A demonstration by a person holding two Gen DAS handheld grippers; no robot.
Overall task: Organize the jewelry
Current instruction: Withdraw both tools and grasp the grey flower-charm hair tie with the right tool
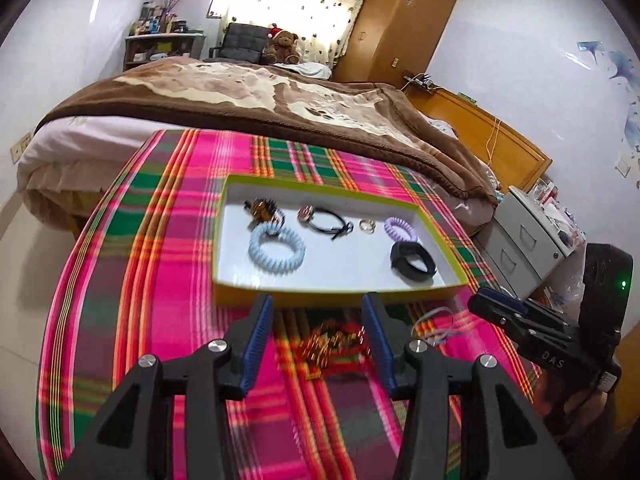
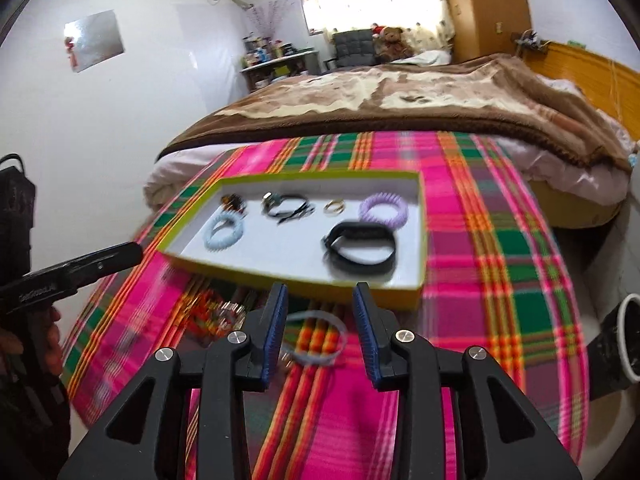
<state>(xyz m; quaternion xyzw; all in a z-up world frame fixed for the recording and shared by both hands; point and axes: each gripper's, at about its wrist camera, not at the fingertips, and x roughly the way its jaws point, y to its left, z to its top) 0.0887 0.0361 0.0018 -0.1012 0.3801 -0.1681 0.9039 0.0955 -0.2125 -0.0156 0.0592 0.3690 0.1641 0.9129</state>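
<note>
On the plaid cloth [image 1: 168,264], a shallow green-edged box [image 1: 340,293] with a white floor. Inside the box: a pale blue coil band [image 1: 277,249] at its near left, a brown hair clip [image 1: 262,209] just behind that, a black cord with a round charm [image 1: 326,219] at the middle back, gold rings [image 1: 367,225] to its right, a lilac coil band [image 1: 400,229] at the far right, a black wristband [image 1: 414,261] at the near right.

Before the box's near wall, left gripper [image 1: 318,322] with fingers spread wide; between them, blurred on the cloth, a gold chain heap [image 1: 328,346], untouched.

Right of that heap, also before the box, right gripper [image 2: 320,322] with fingers apart; a thin blue-grey loop [image 2: 318,338] flat on the cloth between and below the tips, nearer the left finger, contact not discernible through blur.
</note>
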